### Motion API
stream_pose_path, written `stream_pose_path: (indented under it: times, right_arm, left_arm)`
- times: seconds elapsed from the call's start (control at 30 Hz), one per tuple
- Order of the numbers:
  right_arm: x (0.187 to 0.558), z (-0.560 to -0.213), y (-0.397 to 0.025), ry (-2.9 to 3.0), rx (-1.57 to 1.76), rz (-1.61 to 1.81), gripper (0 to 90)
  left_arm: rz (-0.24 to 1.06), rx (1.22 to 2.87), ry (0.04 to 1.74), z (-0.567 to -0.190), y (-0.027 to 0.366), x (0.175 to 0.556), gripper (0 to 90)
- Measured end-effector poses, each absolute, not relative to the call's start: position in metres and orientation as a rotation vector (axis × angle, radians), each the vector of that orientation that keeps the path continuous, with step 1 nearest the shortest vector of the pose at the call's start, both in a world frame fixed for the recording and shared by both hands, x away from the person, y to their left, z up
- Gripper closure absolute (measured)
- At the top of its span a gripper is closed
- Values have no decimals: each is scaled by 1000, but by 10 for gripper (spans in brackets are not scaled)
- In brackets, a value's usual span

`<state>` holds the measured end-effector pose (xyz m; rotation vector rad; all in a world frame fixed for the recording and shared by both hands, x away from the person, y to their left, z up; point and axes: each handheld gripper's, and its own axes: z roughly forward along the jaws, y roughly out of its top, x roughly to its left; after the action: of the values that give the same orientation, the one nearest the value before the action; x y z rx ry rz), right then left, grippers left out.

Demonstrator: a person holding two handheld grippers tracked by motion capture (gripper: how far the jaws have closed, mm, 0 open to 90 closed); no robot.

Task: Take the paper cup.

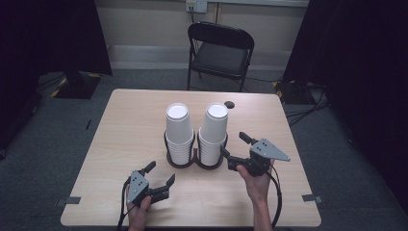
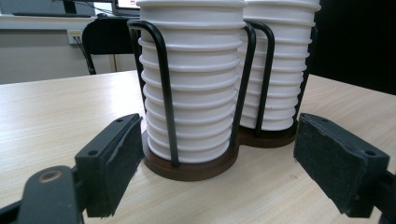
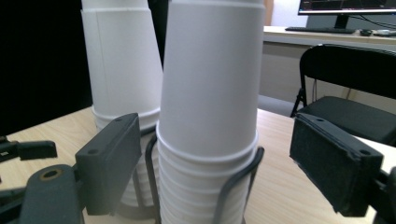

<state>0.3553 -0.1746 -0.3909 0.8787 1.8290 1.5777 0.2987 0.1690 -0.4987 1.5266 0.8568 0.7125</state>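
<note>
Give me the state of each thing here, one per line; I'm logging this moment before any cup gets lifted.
Left cup stack: upside down, nested, upright in its holder.
Right cup stack: upside down, nested, upright in its holder.
Double wire holder: standing flat on the table.
Left hand-held gripper: open, holding nothing.
Right hand-held gripper: open, close beside the right stack.
Folding chair: unfolded, unoccupied.

Beyond my light wooden table (image 1: 125,125) I see a black folding metal chair (image 1: 220,50), a small dark round disc (image 1: 229,104) near the table's far edge.
</note>
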Motion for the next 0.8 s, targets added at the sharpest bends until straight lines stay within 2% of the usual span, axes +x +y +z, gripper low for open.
stream_pose_path:
  times: [0.5, 0.8]
  right_arm:
    - [373, -357, -175, 1809, 839, 1651, 133]
    - [385, -338, -158, 1853, 795, 1657, 133]
  left_arm:
    - [716, 1513, 877, -499, 170, 299, 157]
    - [731, 1515, 874, -499, 169, 298, 159]
